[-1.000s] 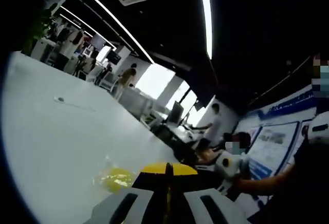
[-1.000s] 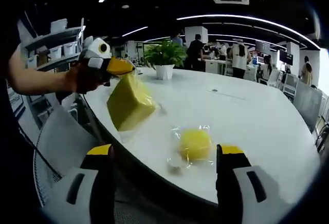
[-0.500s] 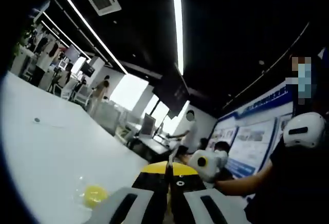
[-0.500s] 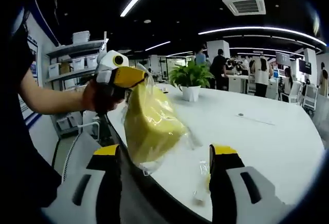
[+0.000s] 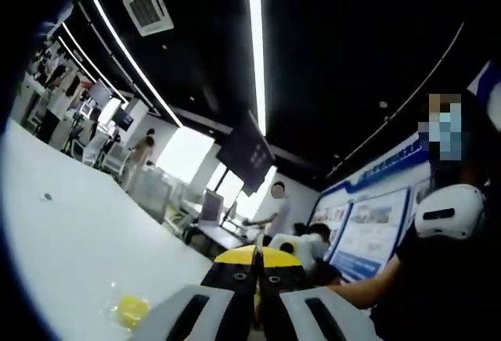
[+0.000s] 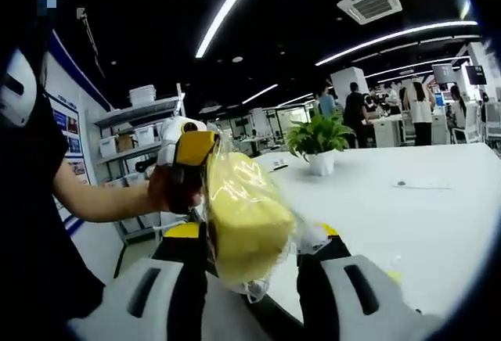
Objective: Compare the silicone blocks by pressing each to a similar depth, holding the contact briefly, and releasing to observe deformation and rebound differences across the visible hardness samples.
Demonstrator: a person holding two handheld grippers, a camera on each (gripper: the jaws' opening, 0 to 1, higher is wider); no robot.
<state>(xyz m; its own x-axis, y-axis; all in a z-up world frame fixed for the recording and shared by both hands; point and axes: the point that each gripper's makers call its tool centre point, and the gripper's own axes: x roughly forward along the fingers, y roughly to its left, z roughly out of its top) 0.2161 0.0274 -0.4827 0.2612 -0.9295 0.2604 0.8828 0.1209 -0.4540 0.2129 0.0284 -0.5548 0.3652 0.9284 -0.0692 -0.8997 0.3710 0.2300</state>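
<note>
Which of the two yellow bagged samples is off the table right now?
The large block, hanging from the left hand-held gripper; the small round one lies on the white table.

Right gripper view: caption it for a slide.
Left gripper hangs a bagged yellow block between the right gripper's jaws, above a white table.

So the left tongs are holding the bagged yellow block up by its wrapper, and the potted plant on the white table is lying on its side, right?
Not quite. The potted plant stands upright on the white table, as the right gripper view shows. The rest holds: the left tongs hold the bagged yellow block up by its wrapper.
</note>
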